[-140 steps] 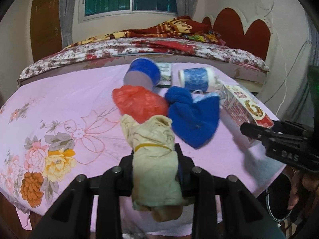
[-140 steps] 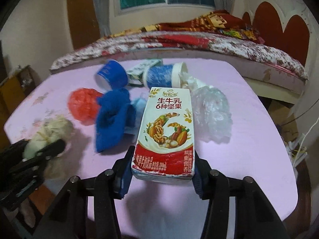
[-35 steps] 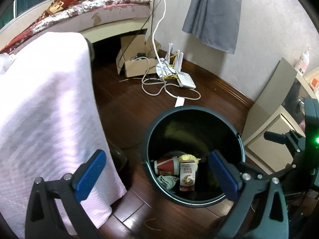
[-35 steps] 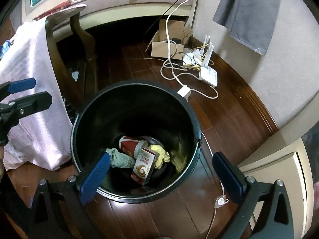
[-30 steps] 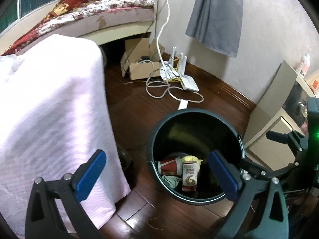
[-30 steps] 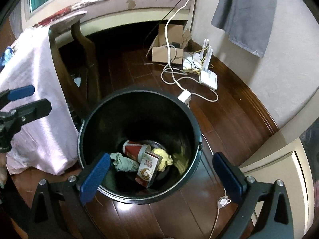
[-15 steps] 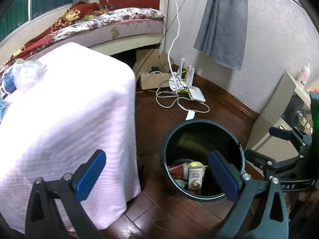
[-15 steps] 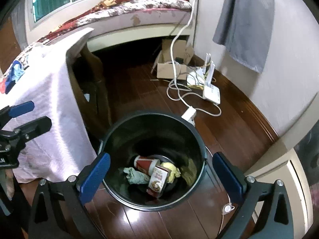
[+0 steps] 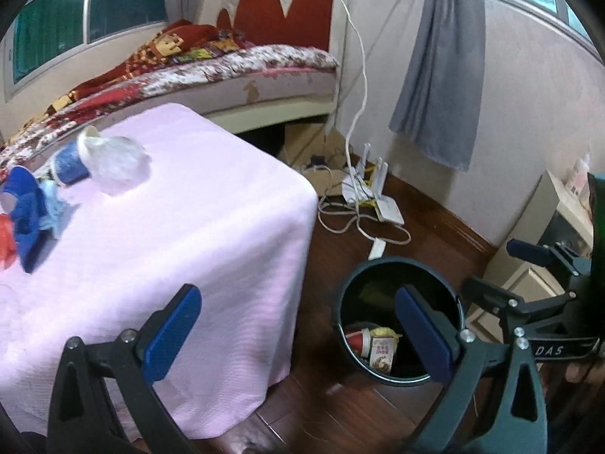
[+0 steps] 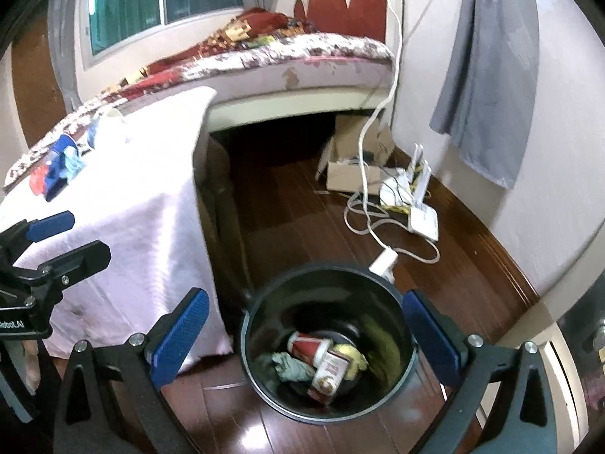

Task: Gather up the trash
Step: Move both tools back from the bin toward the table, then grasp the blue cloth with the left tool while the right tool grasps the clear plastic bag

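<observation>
Glossy dark wood floor, matt pink cloth table cover, seemingly plastic black bin.

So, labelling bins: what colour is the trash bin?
Black trash bin, clearest in the right wrist view.

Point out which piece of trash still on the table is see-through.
The crumpled clear plastic bag, nearest the table's far corner; the blue cup beside it, the blue cloth and the red bag are opaque.
</observation>
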